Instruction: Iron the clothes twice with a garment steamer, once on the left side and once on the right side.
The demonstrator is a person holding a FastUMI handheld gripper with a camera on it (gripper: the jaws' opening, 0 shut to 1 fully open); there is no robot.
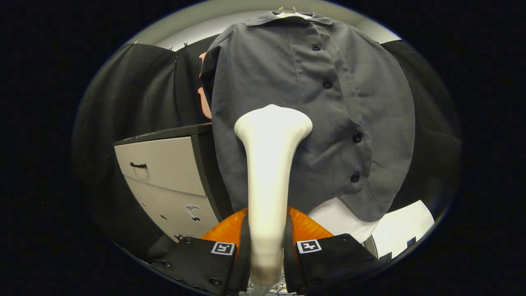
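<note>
Now the gripper [266,246] is clamping the steamer [269,164], its head meeting the shirt [328,123] left of the buttons; a slow, flat stroke should serve best.

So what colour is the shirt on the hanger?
Dark grey, with black buttons; the gripper view shows the shirt plainly.

The camera rides the claw [266,246], facing forward and slightly upward — close to the hanging shirt [312,123].

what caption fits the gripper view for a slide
Gripper shut on white steamer, its head at the hanging grey shirt.
</note>
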